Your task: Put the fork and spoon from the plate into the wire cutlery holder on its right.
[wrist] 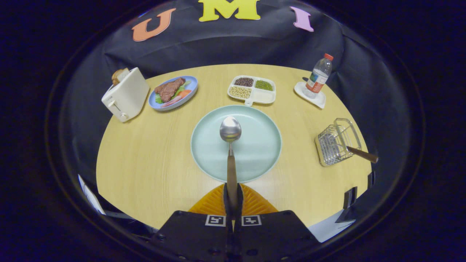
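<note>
The gripper (232, 198) has its fingers clamped on the spoon (230, 145) handle, bowl reaching ahead over the plate (262, 145). Off to their right, the wire cutlery holder (336, 142) holds what looks like the fork (360, 154).

Spoon held over plate; fork in holder.
The spoon (230, 145) pointed bowl-forward above the pale green plate (255, 160); a brown handle (360, 153) protruded from the tilted wire cutlery holder (336, 143) at the plate's right.
</note>
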`<state>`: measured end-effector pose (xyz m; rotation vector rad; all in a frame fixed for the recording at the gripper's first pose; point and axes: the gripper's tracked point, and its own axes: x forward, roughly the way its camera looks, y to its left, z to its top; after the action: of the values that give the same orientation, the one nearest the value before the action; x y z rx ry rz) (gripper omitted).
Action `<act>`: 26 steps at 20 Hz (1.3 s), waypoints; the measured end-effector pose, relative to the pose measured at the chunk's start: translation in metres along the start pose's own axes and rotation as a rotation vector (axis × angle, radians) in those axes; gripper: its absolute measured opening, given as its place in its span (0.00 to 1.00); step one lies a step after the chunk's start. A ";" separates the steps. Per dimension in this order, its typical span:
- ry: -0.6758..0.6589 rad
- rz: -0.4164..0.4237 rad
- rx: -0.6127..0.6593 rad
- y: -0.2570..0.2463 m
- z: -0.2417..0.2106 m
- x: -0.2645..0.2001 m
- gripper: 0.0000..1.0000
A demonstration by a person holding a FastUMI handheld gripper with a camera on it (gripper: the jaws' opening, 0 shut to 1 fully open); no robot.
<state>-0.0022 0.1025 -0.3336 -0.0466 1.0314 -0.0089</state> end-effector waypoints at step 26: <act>-0.039 -0.054 0.009 -0.254 0.005 -0.078 0.01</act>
<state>-0.0347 -0.1486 -0.2535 -0.0660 0.9913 -0.0613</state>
